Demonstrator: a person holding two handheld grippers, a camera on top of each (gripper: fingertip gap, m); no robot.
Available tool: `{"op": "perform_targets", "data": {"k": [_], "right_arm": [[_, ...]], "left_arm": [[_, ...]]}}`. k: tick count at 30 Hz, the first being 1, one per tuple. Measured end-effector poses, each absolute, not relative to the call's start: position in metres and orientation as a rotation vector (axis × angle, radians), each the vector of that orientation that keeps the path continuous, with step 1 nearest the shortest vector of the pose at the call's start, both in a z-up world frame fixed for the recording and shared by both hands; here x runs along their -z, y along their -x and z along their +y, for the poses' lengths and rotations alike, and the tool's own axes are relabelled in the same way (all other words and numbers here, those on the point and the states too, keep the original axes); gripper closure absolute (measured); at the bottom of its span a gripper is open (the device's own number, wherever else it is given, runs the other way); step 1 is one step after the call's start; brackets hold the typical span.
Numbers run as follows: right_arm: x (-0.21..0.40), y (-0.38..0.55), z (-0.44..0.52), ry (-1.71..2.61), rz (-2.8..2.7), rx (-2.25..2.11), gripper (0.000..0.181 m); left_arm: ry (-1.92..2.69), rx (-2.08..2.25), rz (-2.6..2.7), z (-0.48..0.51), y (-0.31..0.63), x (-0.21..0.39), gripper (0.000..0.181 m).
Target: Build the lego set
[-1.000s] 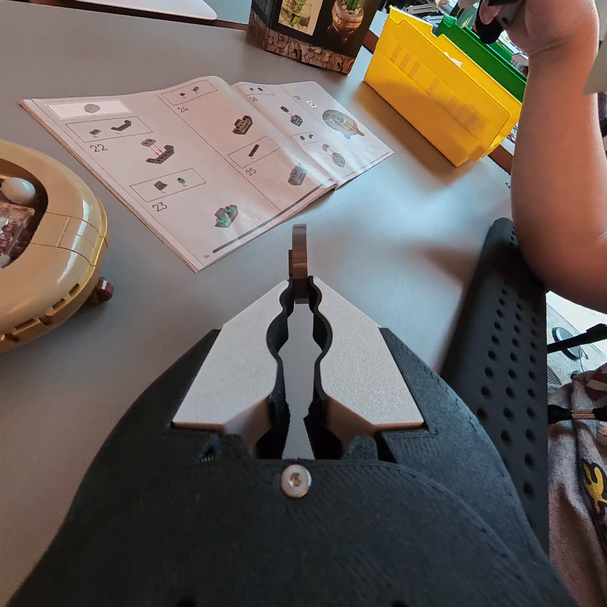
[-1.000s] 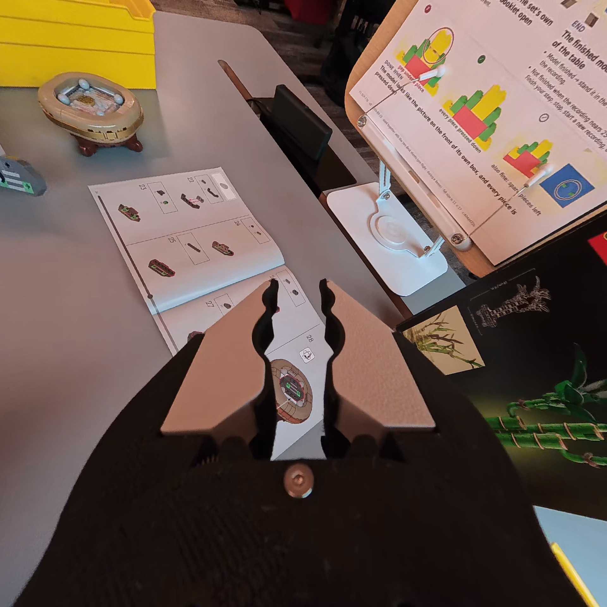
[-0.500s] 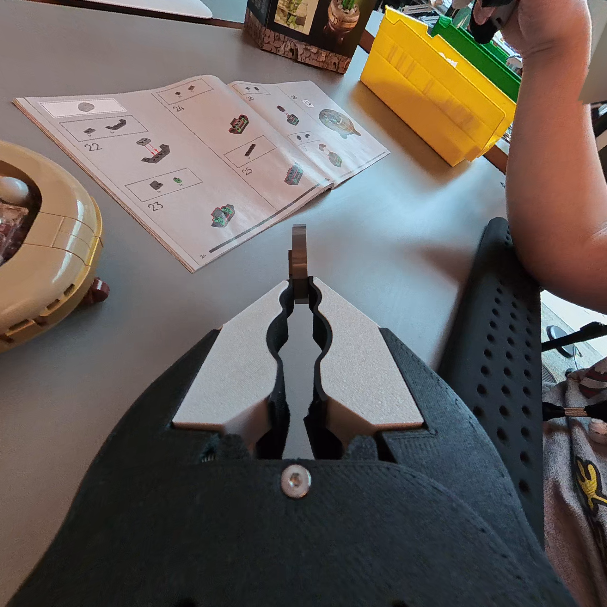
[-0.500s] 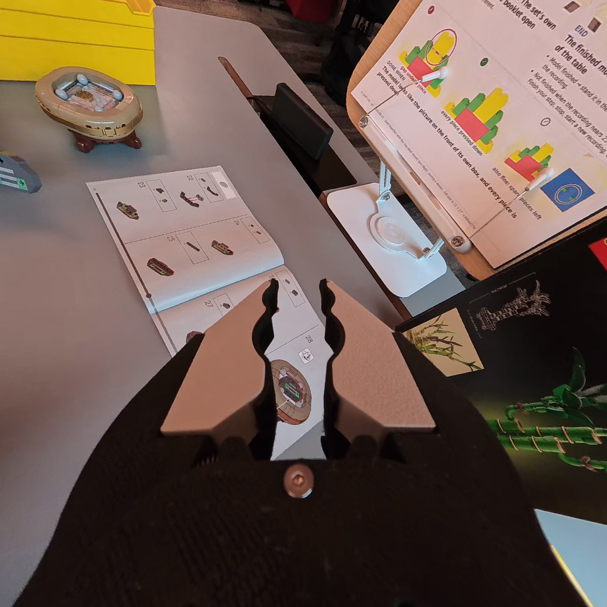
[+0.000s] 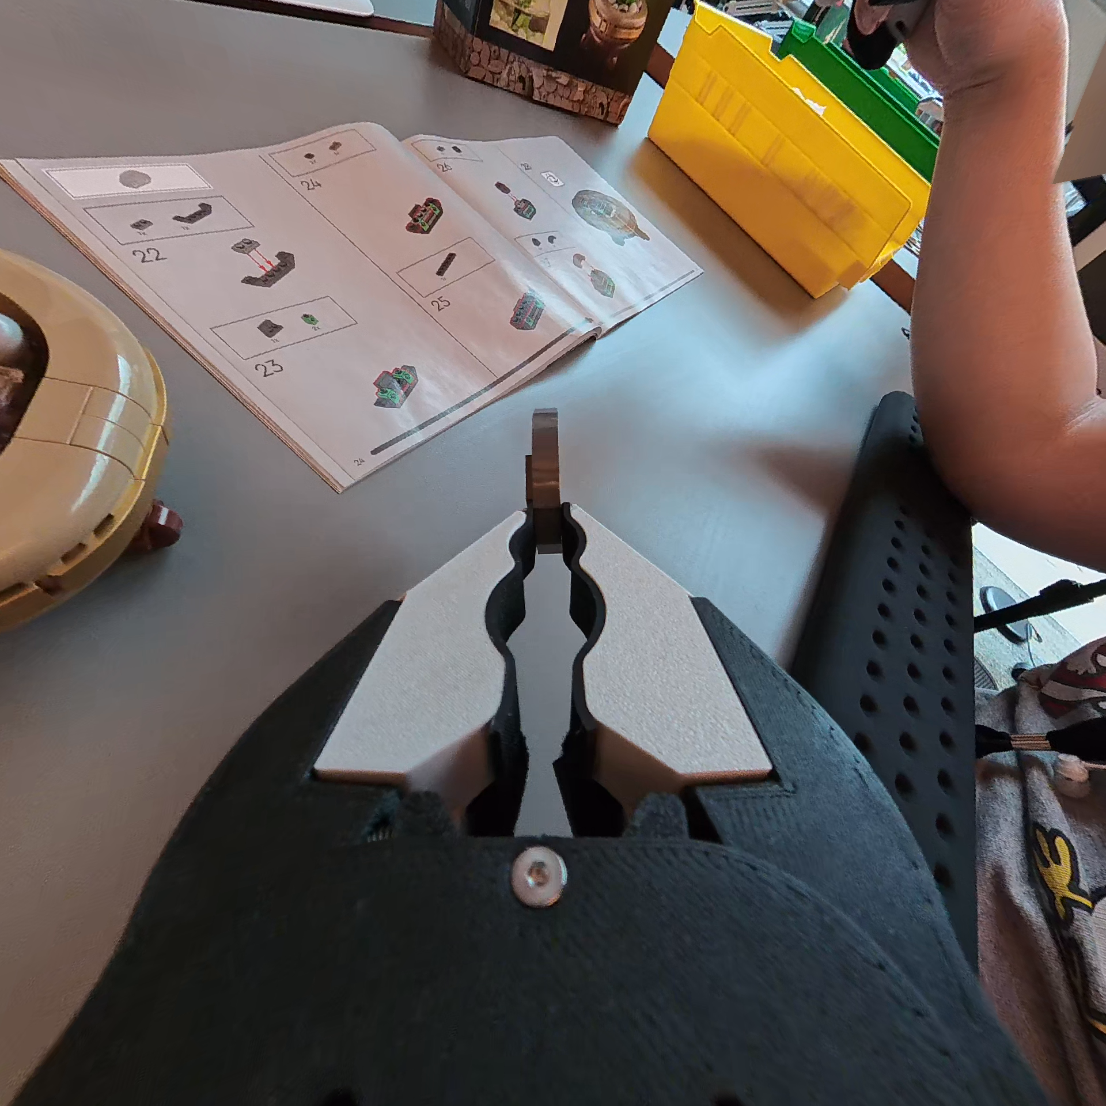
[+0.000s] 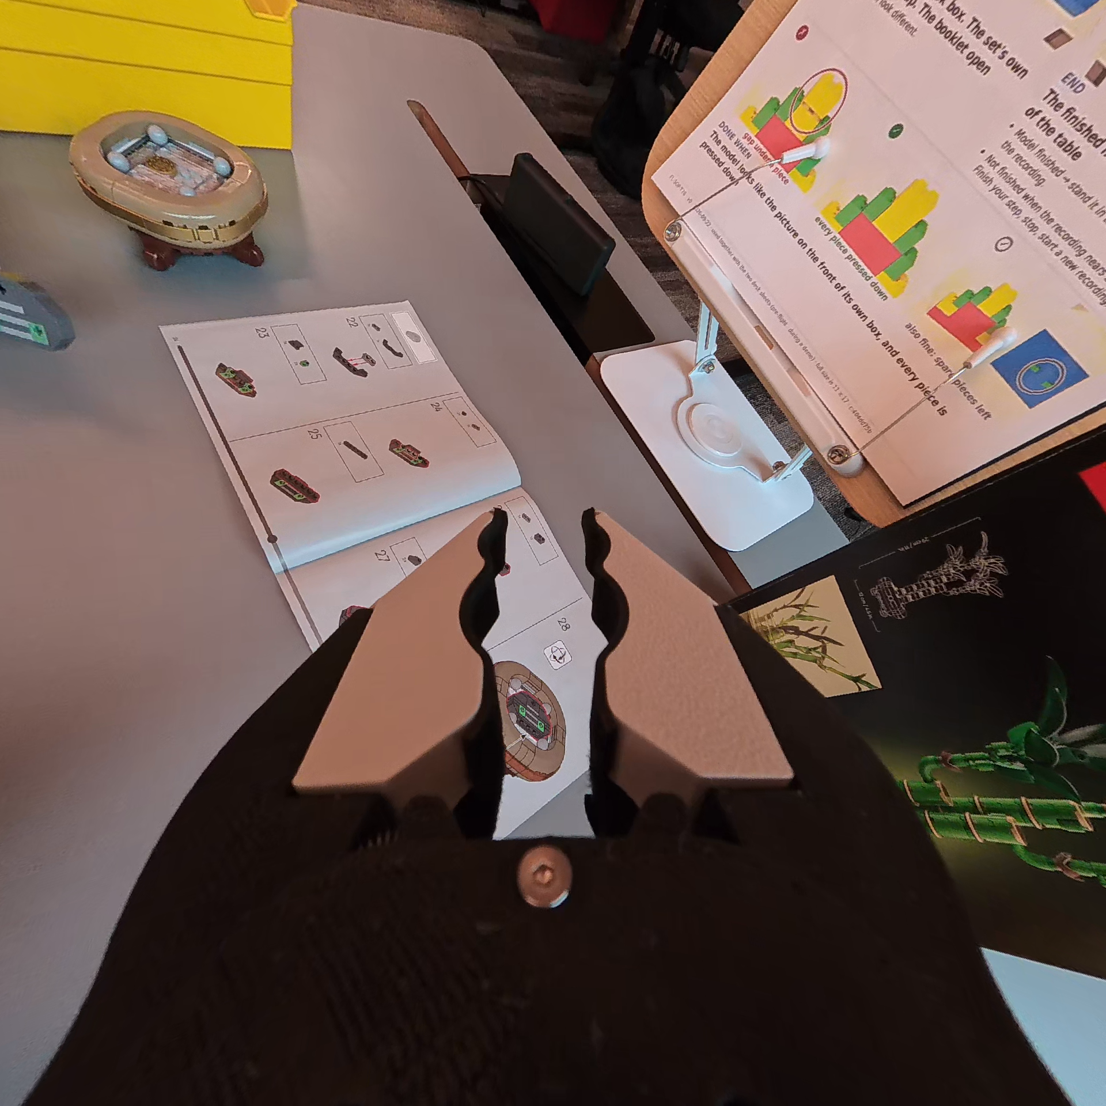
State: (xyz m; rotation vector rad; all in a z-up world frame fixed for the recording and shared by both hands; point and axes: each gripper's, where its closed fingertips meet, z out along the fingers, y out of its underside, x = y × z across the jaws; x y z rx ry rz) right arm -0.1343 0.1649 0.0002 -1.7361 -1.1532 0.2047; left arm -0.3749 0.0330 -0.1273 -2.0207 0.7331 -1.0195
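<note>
Gripping a small brown piece (image 5: 544, 479) edge-on at their tips, the left tongs (image 5: 546, 526) hover closed above the grey surface (image 5: 688, 419). Ahead of them lies the open instruction booklet (image 5: 359, 287); to their left sits the tan oval model (image 5: 78, 443) on brown feet. The right tongs (image 6: 543, 520) hang empty, parted by a moderate gap, over the booklet's far page. This looks like a mid-build step: next, probably, carrying the piece to the model and pressing it home.

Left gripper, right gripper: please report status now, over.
Left gripper shut on brown piece, above table. Right gripper open, empty, over booklet. Tan model apart, untouched. Nothing in the way.
</note>
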Motion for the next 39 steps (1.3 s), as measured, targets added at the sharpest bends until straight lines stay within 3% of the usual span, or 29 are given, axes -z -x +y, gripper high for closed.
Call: {"op": "perform_targets", "data": {"k": [7, 13, 19, 33, 39], "right_arm": [[0.004, 0.163, 0.152, 1.701, -1.256, -0.294, 0.155], [0.026, 0.293, 0.07, 1.394, -1.724, -0.596, 0.142], [0.076, 0.364, 0.033, 1.169, -1.987, -0.338, 0.133], [0.091, 0.39, 0.016, 0.989, -2.04, -0.192, 0.147], [0.096, 0.39, 0.017, 1.03, -2.044, -0.213, 0.143]], "left_arm": [[2.006, 1.102, 0.716, 0.03, 0.371, 0.123, 0.176], [1.928, 1.54, 0.532, 0.02, 0.368, 0.098, 0.176], [1.901, 1.658, 0.429, 0.021, 0.377, 0.091, 0.176], [1.952, 1.738, 0.414, 0.013, 0.377, 0.097, 0.176], [1.987, 1.725, 0.422, 0.012, 0.377, 0.103, 0.176]]}}
